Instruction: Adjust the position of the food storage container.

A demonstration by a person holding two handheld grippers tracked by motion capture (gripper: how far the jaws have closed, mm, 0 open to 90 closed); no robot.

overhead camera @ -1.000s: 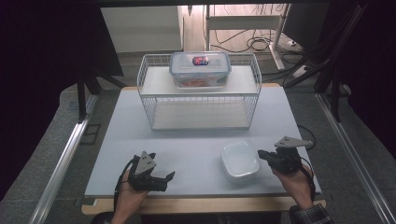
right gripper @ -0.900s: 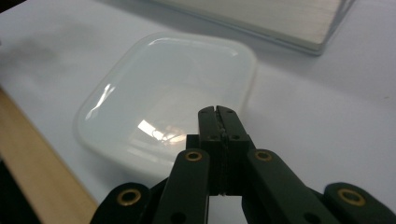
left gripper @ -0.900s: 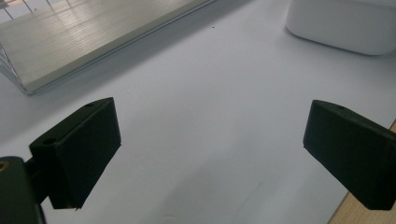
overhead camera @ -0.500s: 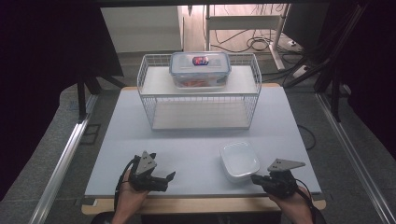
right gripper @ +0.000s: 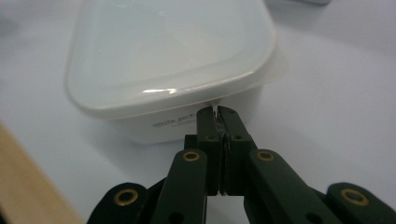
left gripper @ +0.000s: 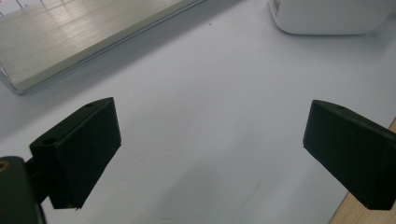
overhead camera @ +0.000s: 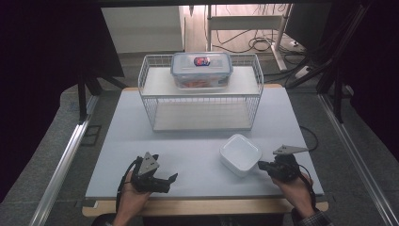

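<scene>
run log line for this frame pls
right gripper: shut, tips at white container rim | left gripper: open, idle on table

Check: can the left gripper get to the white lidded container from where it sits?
Probably yes. The left gripper is open, and only bare table lies between it and the white container; the right gripper is shut at its far edge.

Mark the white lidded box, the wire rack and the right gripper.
white lidded box (overhead camera: pixel 240 153): high view, middle of its lid.
wire rack (overhead camera: pixel 151 113): high view, left front wire wall.
right gripper (right gripper: pixel 217 111): right gripper view, between the shut fingertips under the lid's rim.
</scene>
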